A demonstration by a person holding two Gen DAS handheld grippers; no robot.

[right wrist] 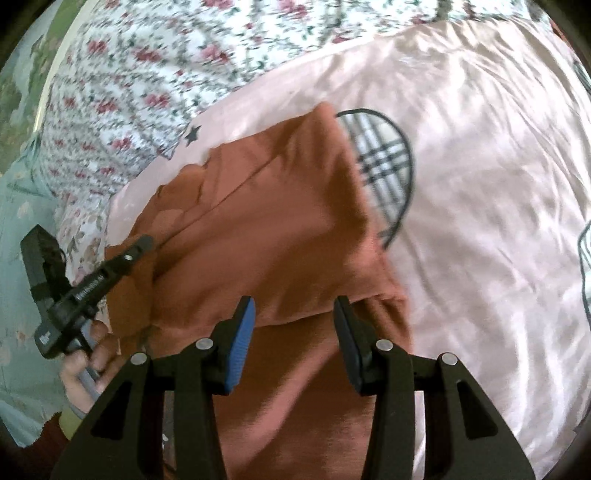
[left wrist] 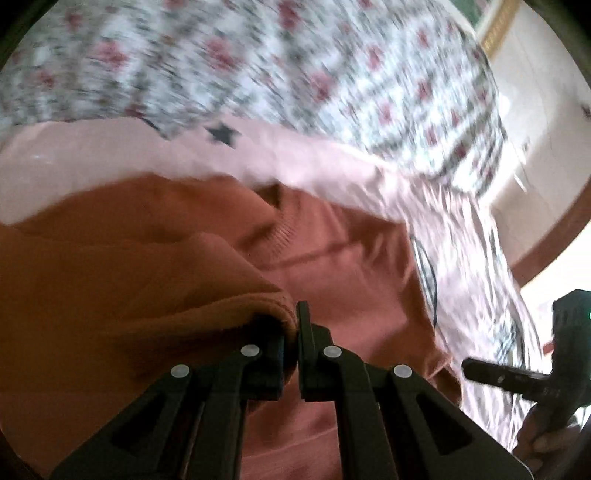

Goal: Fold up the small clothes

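A rust-orange garment (right wrist: pixel 266 221) lies partly folded on a pink satin sheet (right wrist: pixel 480 184). In the left wrist view my left gripper (left wrist: pixel 291 325) is shut on a bunched edge of the orange garment (left wrist: pixel 147 288) and holds it lifted over the rest of the cloth. The left gripper also shows in the right wrist view (right wrist: pixel 142 245), at the garment's left edge. My right gripper (right wrist: pixel 293 314) is open and empty, with its jaws wide apart just above the garment's near fold. The right gripper also shows at the right edge of the left wrist view (left wrist: pixel 469 367).
A floral bedspread (right wrist: pixel 147 74) covers the bed beyond the pink sheet. A plaid oval print (right wrist: pixel 388 158) marks the sheet beside the garment. A pale green cloth (right wrist: pixel 22 258) lies at the left. A cream wall with a gold frame (left wrist: pixel 498 29) stands beyond the bed.
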